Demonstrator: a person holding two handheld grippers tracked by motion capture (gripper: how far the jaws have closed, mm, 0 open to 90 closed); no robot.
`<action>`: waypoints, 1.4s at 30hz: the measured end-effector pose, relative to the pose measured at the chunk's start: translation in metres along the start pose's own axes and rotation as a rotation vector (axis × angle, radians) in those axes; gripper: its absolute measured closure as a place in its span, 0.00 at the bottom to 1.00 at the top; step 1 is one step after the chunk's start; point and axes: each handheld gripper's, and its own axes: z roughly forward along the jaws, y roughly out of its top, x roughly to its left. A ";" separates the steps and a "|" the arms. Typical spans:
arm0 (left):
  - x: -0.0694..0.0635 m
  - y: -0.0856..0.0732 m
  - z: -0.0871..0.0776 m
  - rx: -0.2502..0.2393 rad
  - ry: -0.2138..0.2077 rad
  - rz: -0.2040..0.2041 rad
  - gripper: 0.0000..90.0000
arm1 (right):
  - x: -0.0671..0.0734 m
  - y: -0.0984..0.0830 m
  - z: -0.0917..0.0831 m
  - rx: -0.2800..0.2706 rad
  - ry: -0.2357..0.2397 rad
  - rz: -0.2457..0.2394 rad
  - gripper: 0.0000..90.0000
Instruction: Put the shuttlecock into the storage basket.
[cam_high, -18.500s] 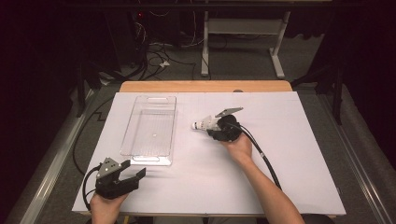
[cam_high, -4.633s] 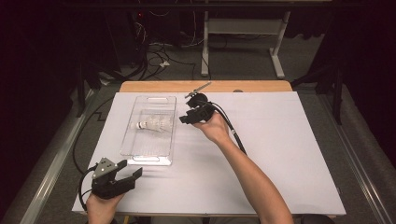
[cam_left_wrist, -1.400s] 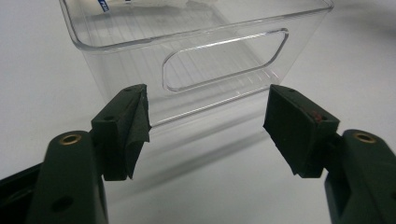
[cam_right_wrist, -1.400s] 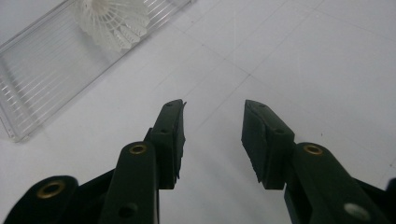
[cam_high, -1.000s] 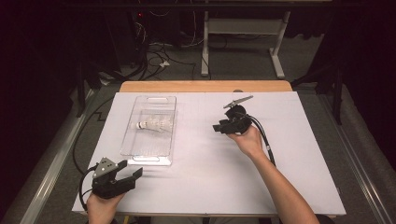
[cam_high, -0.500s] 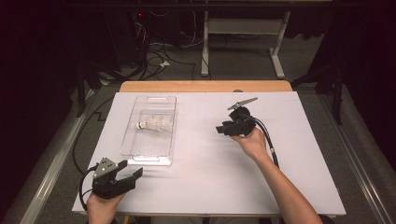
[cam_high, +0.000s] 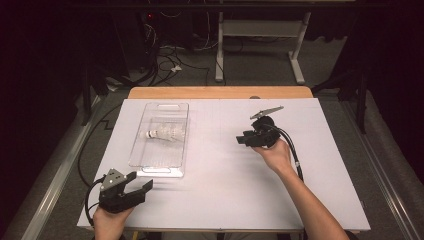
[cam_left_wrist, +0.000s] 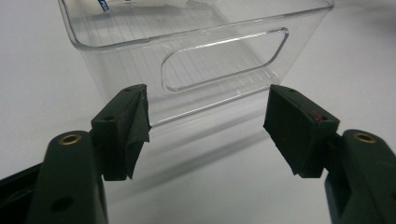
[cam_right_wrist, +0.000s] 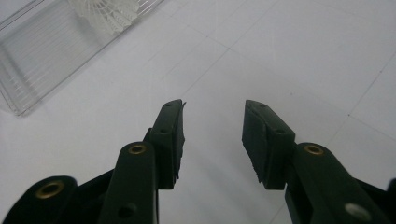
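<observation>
Withdrawn rightward from clear rectangular plastic bin since earlier frames: black two-jaw right gripper, now over white table sheet, well apart from bin. Jaws spread, nothing between. White feathered shuttlecock lying on side inside bin. Black left gripper unmoved near bin's near end, jaws spread wide, empty.

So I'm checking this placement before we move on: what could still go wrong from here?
The shuttlecock lies on its side in the clear bin, so a knock could roll it. The open left gripper points at the bin's near wall; a push forward might shove the light bin. The right gripper, open and empty, trails a cable that could drag.
</observation>
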 end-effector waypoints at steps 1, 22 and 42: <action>0.000 0.000 0.000 -0.001 0.001 -0.001 0.35 | 0.000 0.000 -0.001 -0.002 -0.002 0.002 0.65; 0.000 0.000 -0.001 -0.004 0.005 -0.002 0.35 | -0.009 -0.011 -0.012 -0.015 -0.015 0.017 0.64; 0.000 0.000 -0.001 -0.004 0.004 0.000 0.35 | -0.012 -0.023 -0.022 -0.025 -0.035 0.020 0.64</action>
